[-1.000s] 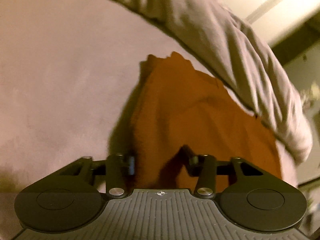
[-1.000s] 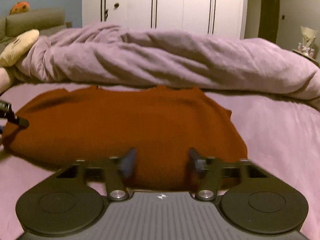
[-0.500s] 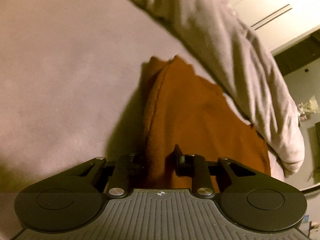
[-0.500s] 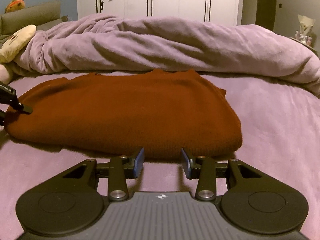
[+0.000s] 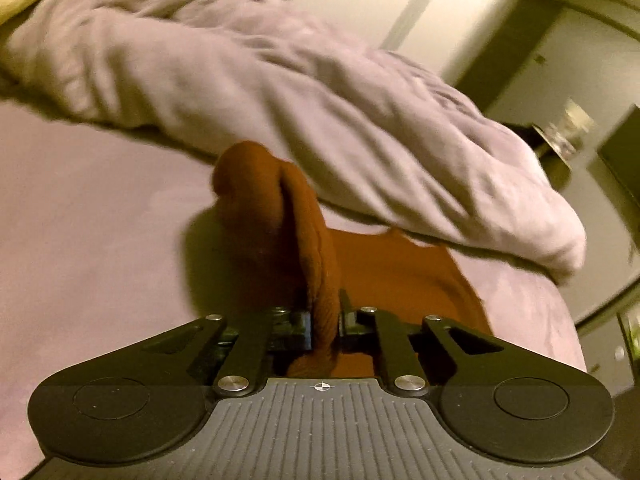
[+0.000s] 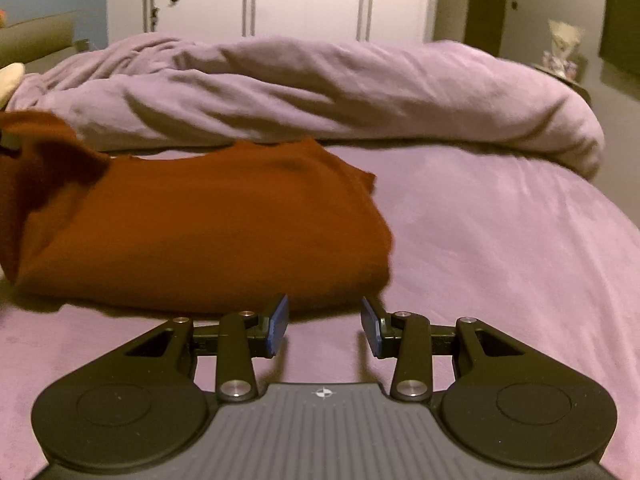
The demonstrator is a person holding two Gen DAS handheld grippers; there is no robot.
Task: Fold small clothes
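Observation:
A rust-brown knitted garment (image 6: 208, 232) lies on the purple bed sheet (image 6: 500, 248). My left gripper (image 5: 323, 322) is shut on the garment's left edge (image 5: 316, 264) and holds that edge lifted, so the cloth rises in a fold in front of the camera. In the right wrist view the lifted part shows at the far left (image 6: 36, 148). My right gripper (image 6: 323, 322) is open and empty, just in front of the garment's near edge, above the sheet.
A bunched lilac duvet (image 6: 320, 92) lies across the bed behind the garment and also shows in the left wrist view (image 5: 320, 112). White wardrobe doors (image 6: 304, 0) stand behind. A bedside shelf with a small ornament (image 6: 560, 52) is at the right.
My left gripper has closed on the garment's left edge and lifted it. My right gripper has drawn back off the garment and stayed open.

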